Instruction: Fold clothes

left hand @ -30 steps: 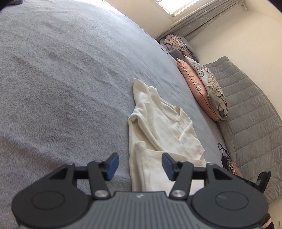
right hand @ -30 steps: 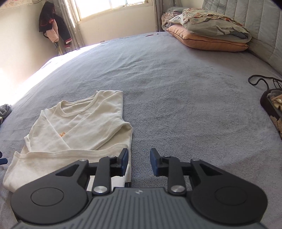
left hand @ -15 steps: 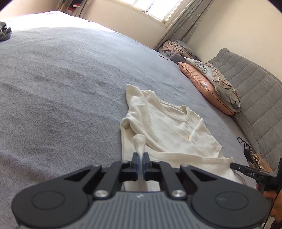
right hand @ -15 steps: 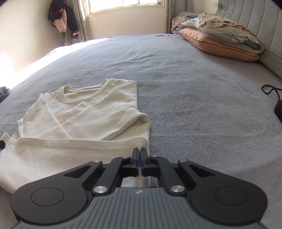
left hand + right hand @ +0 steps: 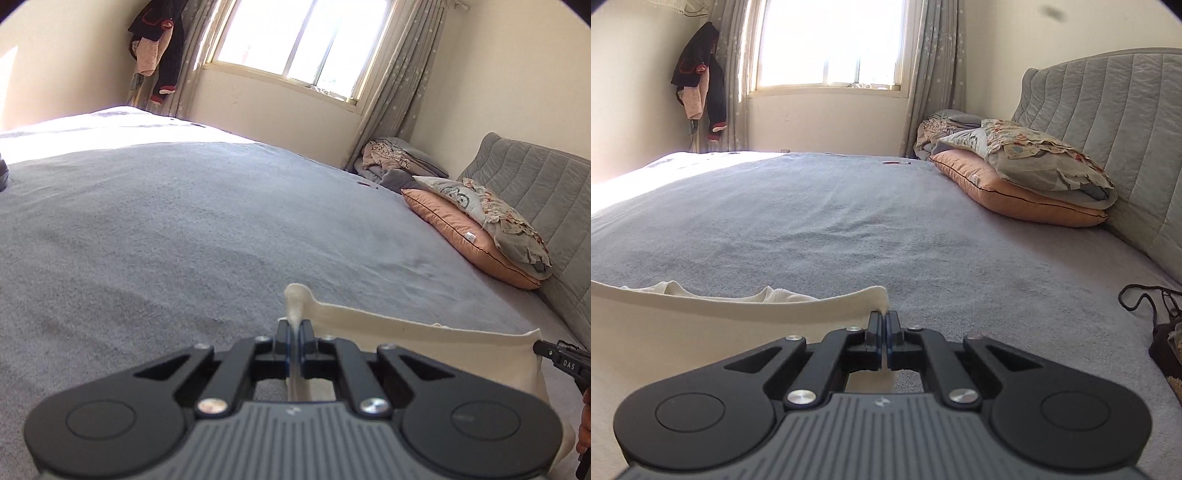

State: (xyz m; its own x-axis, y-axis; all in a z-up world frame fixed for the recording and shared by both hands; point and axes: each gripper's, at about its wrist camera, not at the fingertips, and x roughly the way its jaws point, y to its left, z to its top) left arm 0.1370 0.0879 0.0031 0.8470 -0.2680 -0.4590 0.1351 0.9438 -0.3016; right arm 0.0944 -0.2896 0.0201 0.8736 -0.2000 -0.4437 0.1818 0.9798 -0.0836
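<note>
One cream shirt is lifted off the grey bed, stretched between the two grippers. The left gripper is clamped on one corner of its hem, a tuft of cloth sticking up past the closed pads. The right gripper is clamped on the other corner, and in its view the hem runs off to the left edge of the frame, sagging a little. Behind that hem only scraps of the rest of the shirt show; most of it is hidden.

In the left view the right gripper's tip shows at the right edge, cut off, with the letters "DAS" on it. A bit of a hand shows below it.

Two pillows are stacked against the quilted headboard. One heap of bedding lies past them. A dark bag with a cord is cut off at the right edge. Clothes hang beside the window, their number hard to tell.
</note>
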